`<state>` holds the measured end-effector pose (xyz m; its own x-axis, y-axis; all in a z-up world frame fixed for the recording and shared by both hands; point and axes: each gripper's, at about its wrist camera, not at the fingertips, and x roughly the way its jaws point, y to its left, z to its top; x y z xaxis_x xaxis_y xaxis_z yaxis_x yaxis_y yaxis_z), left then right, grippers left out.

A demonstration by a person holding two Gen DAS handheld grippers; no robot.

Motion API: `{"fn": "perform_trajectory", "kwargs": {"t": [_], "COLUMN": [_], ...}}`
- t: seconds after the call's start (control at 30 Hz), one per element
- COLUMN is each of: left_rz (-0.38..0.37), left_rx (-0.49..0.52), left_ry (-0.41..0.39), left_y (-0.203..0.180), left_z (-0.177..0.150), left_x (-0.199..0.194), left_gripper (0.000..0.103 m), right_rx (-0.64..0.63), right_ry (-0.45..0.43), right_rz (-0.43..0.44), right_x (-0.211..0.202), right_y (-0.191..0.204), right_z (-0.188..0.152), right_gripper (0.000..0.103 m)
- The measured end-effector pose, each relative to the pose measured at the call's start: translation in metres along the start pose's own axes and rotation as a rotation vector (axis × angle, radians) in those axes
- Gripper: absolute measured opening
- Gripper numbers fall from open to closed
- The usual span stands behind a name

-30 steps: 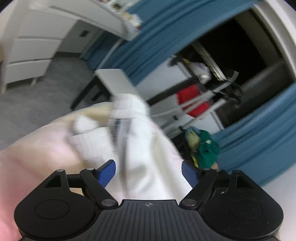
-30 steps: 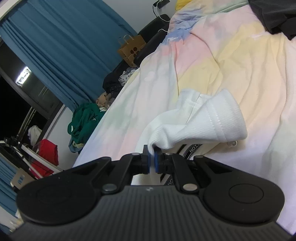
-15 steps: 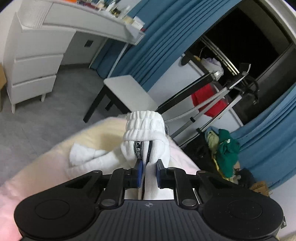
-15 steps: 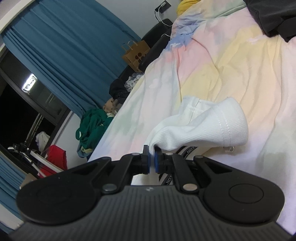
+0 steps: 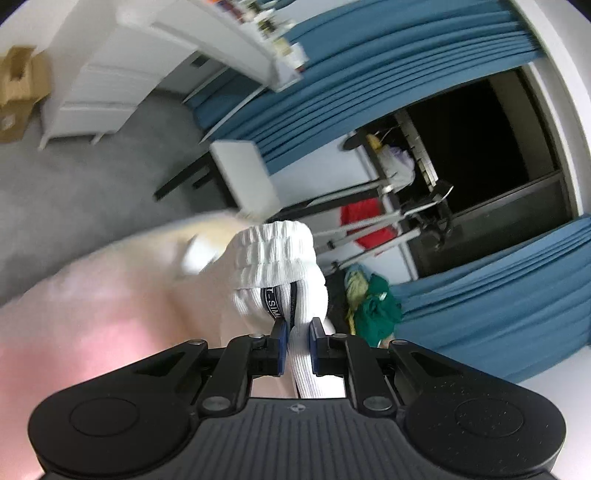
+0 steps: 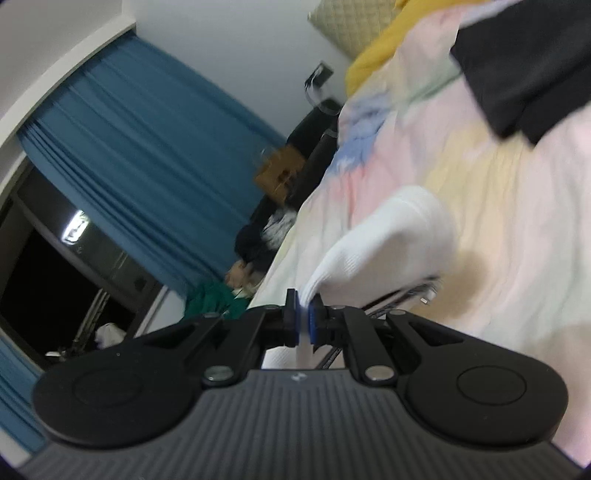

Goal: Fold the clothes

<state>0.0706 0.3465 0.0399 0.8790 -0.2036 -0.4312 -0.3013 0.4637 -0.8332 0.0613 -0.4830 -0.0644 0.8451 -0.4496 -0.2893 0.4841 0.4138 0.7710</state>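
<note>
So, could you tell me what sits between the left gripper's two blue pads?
In the left wrist view, the white garment is pinched between the left gripper pads.

Lettering on the white garment's (image 5: 280, 266) black band (image 5: 271, 301) only partly readable, cut by a fold; lower cloth hidden behind the left claw (image 5: 294, 341). Small items on the white shelf (image 5: 229, 33) smeared by motion blur. In the right view, garment cuff (image 6: 391, 236) and bedspread (image 6: 498, 206) blurred, black garment (image 6: 528, 70) cut off at the frame edge
</note>
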Motion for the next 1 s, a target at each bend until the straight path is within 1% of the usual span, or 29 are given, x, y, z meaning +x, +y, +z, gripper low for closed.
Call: {"fn": "perform_trajectory", "kwargs": {"t": [0.1,0.2,0.23,0.3,0.33,0.4,0.5,0.53,0.57,0.6,0.7,0.73,0.8,0.83,0.9,0.97,1.0], "left_rz": [0.065,0.182,0.21,0.237,0.232,0.223,0.248,0.254,0.26,0.265,0.284,0.285,0.293,0.301,0.34,0.345,0.348], "left_rx": [-0.029,-0.098,-0.13,-0.172,-0.185,-0.21,-0.153,-0.13,-0.107,-0.101,-0.092,-0.078,-0.049,-0.042,-0.021,-0.019,-0.019], "left_ry": [0.057,0.131,0.142,0.144,0.143,0.139,0.139,0.138,0.138,0.137,0.121,0.115,0.102,0.1,0.082,0.084,0.085], "left_y": [0.042,0.09,0.106,0.127,0.131,0.139,0.128,0.123,0.117,0.116,0.109,0.107,0.104,0.104,0.104,0.11,0.113], "left_z": [-0.03,-0.055,-0.061,-0.066,-0.065,-0.064,-0.065,-0.066,-0.067,-0.068,-0.075,-0.077,-0.081,-0.079,-0.077,-0.073,-0.07], "left_x": [-0.026,-0.033,-0.034,-0.035,-0.037,-0.041,-0.042,-0.043,-0.044,-0.046,-0.05,-0.053,-0.059,-0.059,-0.064,-0.066,-0.067], "left_gripper": [0.013,0.013,0.012,0.012,0.012,0.012,0.012,0.012,0.012,0.012,0.012,0.012,0.01,0.001,0.0,0.0,0.0], "right_rx": [0.047,0.107,0.122,0.103,0.077,0.051,0.022,-0.005,-0.052,-0.085,-0.153,-0.163,-0.179,-0.188,-0.176,-0.156,-0.134], "right_ry": [0.035,0.108,0.13,0.151,0.155,0.166,0.183,0.179,0.153,0.122,0.034,0.017,0.022,0.027,0.092,0.167,0.207], "right_rz": [-0.124,-0.234,-0.264,-0.28,-0.278,-0.189,-0.029,0.053,0.138,0.182,0.261,0.255,0.17,0.123,-0.003,-0.135,-0.185], "right_x": [-0.01,-0.007,-0.005,0.002,0.006,0.014,0.025,0.025,0.02,0.014,-0.004,-0.008,-0.007,-0.005,0.003,0.013,0.018], "right_y": [-0.02,-0.04,-0.045,-0.044,-0.039,-0.018,0.016,0.034,0.055,0.067,0.091,0.09,0.067,0.055,0.018,-0.02,-0.035], "right_z": [0.004,0.002,0.001,-0.001,-0.002,-0.003,-0.005,-0.004,-0.002,0.001,0.01,0.013,0.017,0.019,0.015,0.01,0.008], "right_gripper": [0.008,0.008,0.008,0.008,0.008,0.008,0.008,0.008,0.008,0.008,0.008,0.008,0.008,0.008,0.008,0.008,0.008]}}
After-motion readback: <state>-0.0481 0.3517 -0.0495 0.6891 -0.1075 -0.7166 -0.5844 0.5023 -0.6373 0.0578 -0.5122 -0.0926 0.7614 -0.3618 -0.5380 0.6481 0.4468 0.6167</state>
